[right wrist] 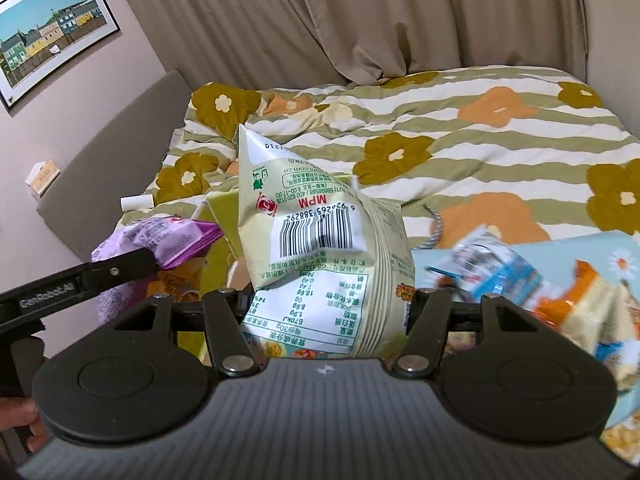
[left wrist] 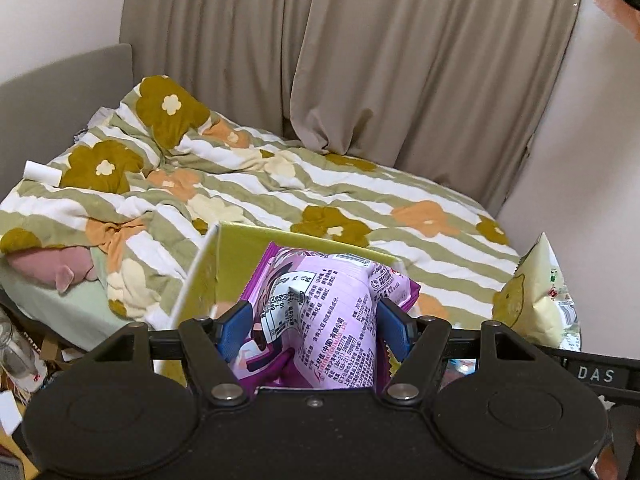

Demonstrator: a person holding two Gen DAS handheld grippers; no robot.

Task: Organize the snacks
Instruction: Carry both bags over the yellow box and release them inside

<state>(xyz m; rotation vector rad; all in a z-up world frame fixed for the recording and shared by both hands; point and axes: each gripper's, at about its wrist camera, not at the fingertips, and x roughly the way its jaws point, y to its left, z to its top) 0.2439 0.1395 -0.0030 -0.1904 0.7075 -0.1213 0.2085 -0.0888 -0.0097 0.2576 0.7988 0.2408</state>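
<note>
Mid-transport step, both hands loaded. Left tool [left wrist: 312,330] clenched on purple snack bag [left wrist: 320,312], blue pads pinching its middle; bag hanging above the open yellow-green box [left wrist: 248,252], not yet inside. Right tool [right wrist: 330,304] clamped on pale green snack bag [right wrist: 320,240], barcode side up, held clear over the bed [right wrist: 500,140], just beside the same box. More snack packs [right wrist: 492,268] blurred on the light blue surface [right wrist: 624,248] at right, still unsorted.

Next, probably: lower purple bag past the box rim, release only once it is well inside; then bring green bag in beside it. Bags puffy and crinkly, so expect spring-back. Box wall looks thin, could tip if nudged.
</note>
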